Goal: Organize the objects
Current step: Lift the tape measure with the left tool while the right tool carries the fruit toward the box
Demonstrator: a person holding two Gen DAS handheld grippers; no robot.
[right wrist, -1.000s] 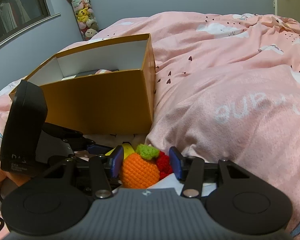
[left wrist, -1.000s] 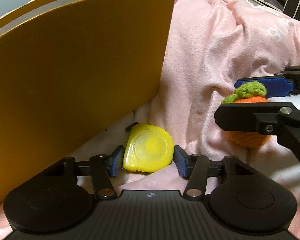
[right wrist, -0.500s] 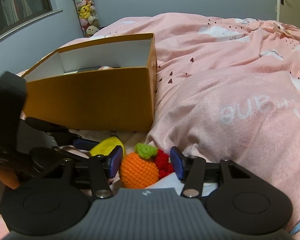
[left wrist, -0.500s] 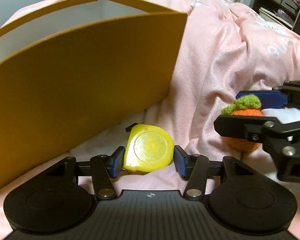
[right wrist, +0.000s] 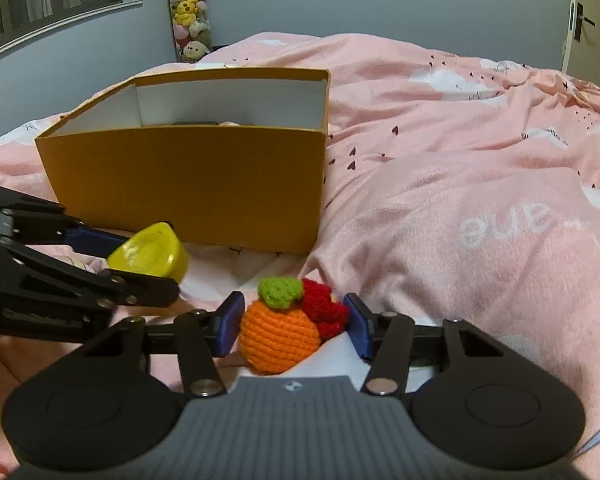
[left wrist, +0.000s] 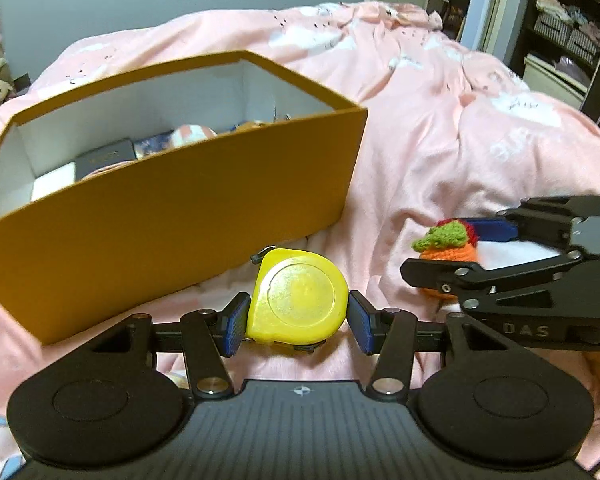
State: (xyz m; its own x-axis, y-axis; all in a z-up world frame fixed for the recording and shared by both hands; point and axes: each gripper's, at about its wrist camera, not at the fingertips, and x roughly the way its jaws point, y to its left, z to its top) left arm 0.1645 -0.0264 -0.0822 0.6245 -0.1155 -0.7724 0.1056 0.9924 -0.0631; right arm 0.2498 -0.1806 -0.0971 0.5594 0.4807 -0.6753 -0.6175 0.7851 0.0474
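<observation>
Left wrist: tape measure [left wrist: 300, 300] lifted, box [left wrist: 172, 216] interior newly visible

Glossy yellow plastic tape measure [left wrist: 300, 300], crocheted yarn fruit [right wrist: 280, 330], matt cardboard box [left wrist: 172, 208], soft fleecy blanket [left wrist: 440, 152]

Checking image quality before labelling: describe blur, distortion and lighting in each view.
Left wrist view: strong fisheye bending of the box, dim warm light, tape measure sharp. Right wrist view: tape measure motion-blurred, crochet orange crisp, walls curved.
</observation>
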